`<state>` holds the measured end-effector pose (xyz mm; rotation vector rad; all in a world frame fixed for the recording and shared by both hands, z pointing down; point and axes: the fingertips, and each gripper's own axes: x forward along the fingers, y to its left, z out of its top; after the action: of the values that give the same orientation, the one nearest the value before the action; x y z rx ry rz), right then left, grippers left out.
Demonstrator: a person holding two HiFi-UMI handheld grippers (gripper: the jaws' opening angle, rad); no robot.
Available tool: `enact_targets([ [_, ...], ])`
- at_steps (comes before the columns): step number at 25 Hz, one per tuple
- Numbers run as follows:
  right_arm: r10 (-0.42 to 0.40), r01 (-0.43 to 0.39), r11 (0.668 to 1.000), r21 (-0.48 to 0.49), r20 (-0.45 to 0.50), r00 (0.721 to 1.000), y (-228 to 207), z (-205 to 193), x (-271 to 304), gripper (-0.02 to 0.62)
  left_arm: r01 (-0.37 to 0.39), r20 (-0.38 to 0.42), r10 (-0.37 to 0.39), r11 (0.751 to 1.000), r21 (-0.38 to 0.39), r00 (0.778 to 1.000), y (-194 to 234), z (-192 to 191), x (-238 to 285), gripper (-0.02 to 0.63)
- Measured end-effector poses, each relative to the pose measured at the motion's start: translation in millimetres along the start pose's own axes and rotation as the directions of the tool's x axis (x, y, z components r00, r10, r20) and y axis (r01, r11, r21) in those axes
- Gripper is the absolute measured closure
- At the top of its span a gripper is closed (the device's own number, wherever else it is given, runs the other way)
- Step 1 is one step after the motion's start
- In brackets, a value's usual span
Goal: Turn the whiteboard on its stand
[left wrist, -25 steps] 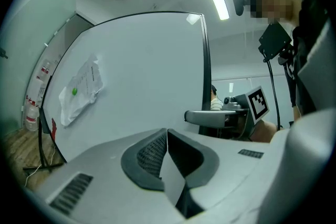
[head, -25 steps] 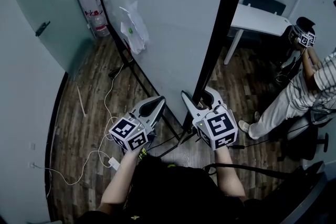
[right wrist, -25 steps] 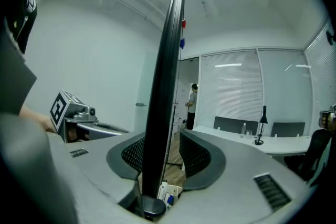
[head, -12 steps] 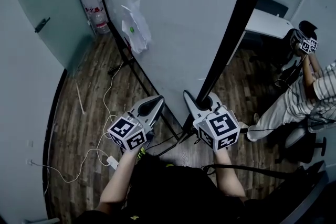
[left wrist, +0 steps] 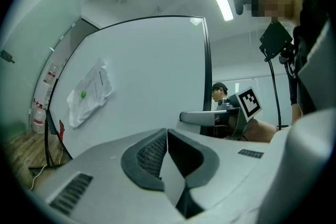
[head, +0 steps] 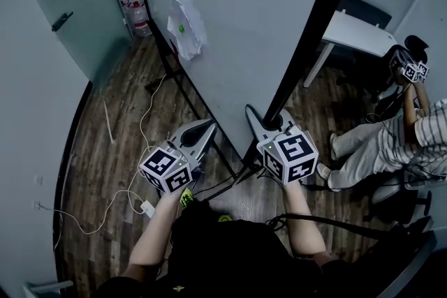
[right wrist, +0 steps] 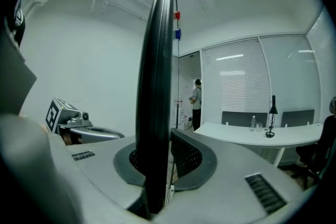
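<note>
Straight ahead in the head view, the tall white whiteboard with a black frame [head: 237,31] stands at twelve o'clock. Its near edge runs down between the jaws of the grey right gripper [head: 268,116], and the grey left gripper [head: 208,125] sits at its nine o'clock. Left gripper view: the jaws are together and empty, facing the board. Right gripper view: the jaws, which have just been closing, clamp the black edge.
</note>
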<state>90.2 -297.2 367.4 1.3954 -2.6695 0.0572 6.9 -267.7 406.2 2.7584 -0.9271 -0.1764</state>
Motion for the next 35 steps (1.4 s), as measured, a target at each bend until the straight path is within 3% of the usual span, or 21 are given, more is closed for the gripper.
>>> enact_targets([
  [18, 0.009, -0.009, 1.000, 0.005, -0.017, 1.000, -2, 6, 63, 0.535, -0.030, 0.004, 0.031, 1.000, -0.002, 1.000, 28, 5, -20, 0.595],
  [35, 0.009, -0.009, 1.000, -0.017, -0.019, 1.000, -5, 5, 65, 0.534, -0.033, 0.003, 0.033, 0.999, 0.004, 0.999, 27, 9, -29, 0.595],
])
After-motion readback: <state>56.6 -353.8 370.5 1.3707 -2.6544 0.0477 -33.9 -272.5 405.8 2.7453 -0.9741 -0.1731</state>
